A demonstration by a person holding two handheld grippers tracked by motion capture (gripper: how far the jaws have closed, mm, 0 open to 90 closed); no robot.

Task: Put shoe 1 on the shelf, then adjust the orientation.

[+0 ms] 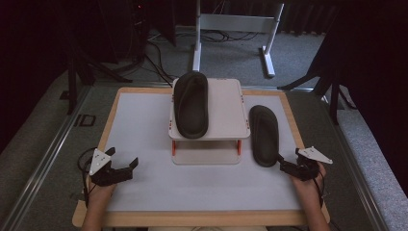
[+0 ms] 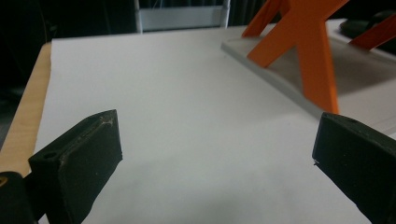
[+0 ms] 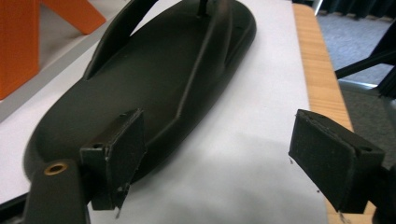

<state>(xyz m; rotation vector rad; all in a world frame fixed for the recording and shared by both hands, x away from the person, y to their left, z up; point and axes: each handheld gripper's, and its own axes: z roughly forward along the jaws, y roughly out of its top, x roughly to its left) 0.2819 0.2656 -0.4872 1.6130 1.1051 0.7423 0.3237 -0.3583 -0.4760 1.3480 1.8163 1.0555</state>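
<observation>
From the high view, 1 dark slipper (image 1: pixel 191 103) already lies on the top shelf of the small white rack (image 1: pixel 226 108), while the second slipper (image 1: pixel 264 135) lies flat on the white table mat (image 1: pixel 144 130) just to the right of the rack. By my reading, the job of putting both slippers on the rack is about half done: 1 is placed, 1 is left to grip and lift. The left gripper (image 1: pixel 127 167) hovers over bare mat at the near left, well apart from the rack. The right gripper (image 1: pixel 283 162) sits just at the heel end of the second slipper.

In the left gripper view, the jaws stand wide apart over bare mat, holding and touching nothing; the rack's orange legs (image 2: pixel 313 56) rise ahead to the right.

In the right gripper view, the jaws are spread wide and empty. The slipper's heel (image 3: pixel 93 126) lies just behind the left-hand jaw; whether that jaw touches it I cannot tell. The other jaw hangs over the mat near the wooden table edge (image 3: pixel 322 79).
</observation>
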